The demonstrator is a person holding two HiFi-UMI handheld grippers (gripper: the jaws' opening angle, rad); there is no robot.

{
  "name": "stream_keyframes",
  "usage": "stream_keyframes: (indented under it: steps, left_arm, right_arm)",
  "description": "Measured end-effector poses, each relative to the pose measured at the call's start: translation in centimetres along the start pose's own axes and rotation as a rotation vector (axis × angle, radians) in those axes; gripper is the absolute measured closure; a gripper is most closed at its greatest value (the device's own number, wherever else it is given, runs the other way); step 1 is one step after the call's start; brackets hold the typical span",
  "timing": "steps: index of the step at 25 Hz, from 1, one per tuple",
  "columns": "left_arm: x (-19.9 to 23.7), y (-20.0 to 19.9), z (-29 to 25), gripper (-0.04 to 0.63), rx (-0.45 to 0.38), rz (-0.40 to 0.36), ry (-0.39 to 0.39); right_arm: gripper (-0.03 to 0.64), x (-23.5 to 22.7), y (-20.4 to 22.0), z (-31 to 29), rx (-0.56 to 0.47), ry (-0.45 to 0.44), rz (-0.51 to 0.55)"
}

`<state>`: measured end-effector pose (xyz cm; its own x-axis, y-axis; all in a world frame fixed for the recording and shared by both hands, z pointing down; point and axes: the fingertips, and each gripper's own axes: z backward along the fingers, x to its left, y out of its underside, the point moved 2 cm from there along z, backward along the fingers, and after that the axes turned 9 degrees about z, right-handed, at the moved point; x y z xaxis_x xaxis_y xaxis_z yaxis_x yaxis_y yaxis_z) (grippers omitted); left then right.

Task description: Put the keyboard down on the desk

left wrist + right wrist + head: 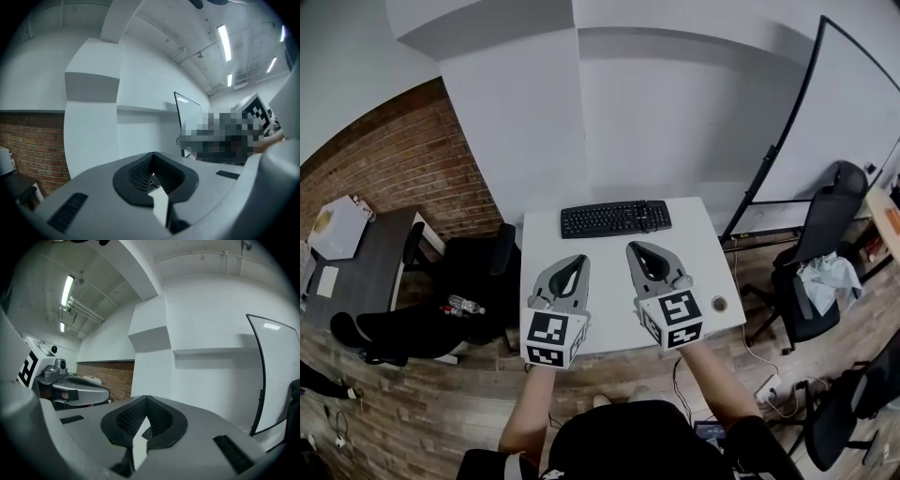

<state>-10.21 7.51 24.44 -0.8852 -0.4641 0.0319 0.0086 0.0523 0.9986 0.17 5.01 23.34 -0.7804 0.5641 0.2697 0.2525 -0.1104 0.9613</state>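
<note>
A black keyboard [615, 218] lies flat along the far edge of the white desk [609, 248]. Both grippers hover over the desk's near half, side by side, well short of the keyboard. My left gripper [573, 260] is shut and holds nothing. My right gripper [638, 247] is shut too, also empty. In the left gripper view the jaws [151, 178] meet tip to tip and point up at the white wall. The right gripper view shows its jaws [143, 420] closed the same way, with the left gripper [75, 389] beside them.
A small round object [719, 304] sits near the desk's right edge. Black office chairs stand at left [478, 267] and right [811, 253]. A whiteboard [825, 112] leans at the right. A dark side table [356, 258] is at far left, by the brick wall.
</note>
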Motion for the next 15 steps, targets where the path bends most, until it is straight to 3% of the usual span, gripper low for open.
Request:
stream_keyframes:
  steps: [15]
  left_arm:
    - [-3.8,-1.5,-3.0,0.582,-0.026,0.023,-0.033]
  right_arm:
    - [0.575,-3.8,0.1,1.9,-0.018,-0.045,0.013]
